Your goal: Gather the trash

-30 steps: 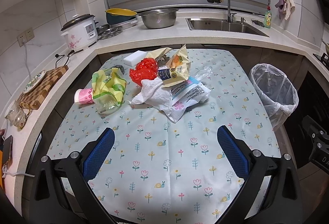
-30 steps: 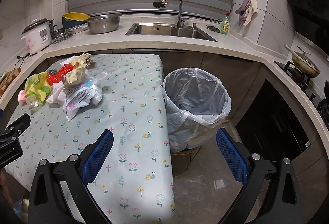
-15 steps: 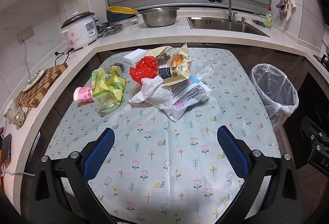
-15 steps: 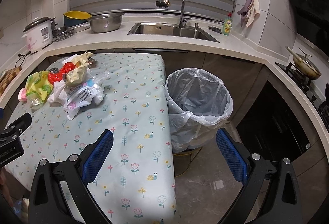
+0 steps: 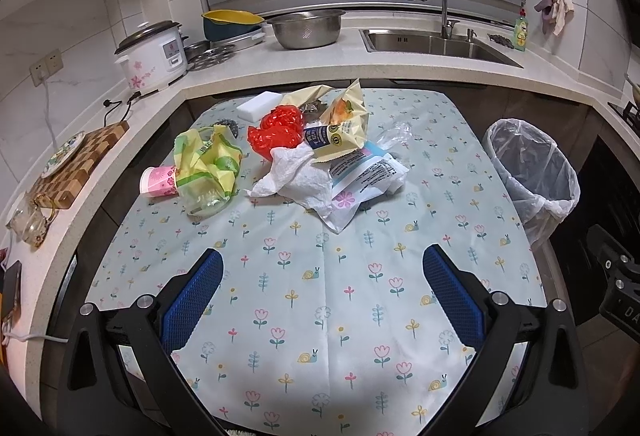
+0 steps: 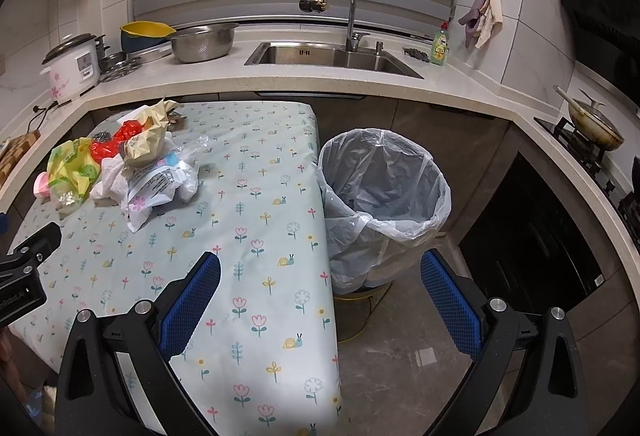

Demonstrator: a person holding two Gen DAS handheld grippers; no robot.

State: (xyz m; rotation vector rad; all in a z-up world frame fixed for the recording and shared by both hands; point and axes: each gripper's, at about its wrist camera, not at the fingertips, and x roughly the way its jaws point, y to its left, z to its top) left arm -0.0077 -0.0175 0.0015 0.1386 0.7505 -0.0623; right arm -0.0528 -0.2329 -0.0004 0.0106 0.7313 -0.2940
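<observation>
Tablecloth matt printed sheet with a centre crease. Crumpled white paper; red wrapper glossy, crinkled plastic; yellow-green bag shiny plastic film. Bin liner thin, translucent, wrinkled plastic. Steel bowl and sink brushed metal. Chopping board checkered wood. Countertop speckled stone look. Gripper pads blue, rough-textured.

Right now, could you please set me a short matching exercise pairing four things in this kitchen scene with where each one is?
Things:
1. pink cup
2. trash bin
3. steel bowl
4. frying pan

Places:
A. on the stove
B. on the floor beside the table
C. on the counter left of the sink
D. lying on the table beside the yellow-green bag

Pairs: 1-D, 2-B, 3-C, 4-A
</observation>
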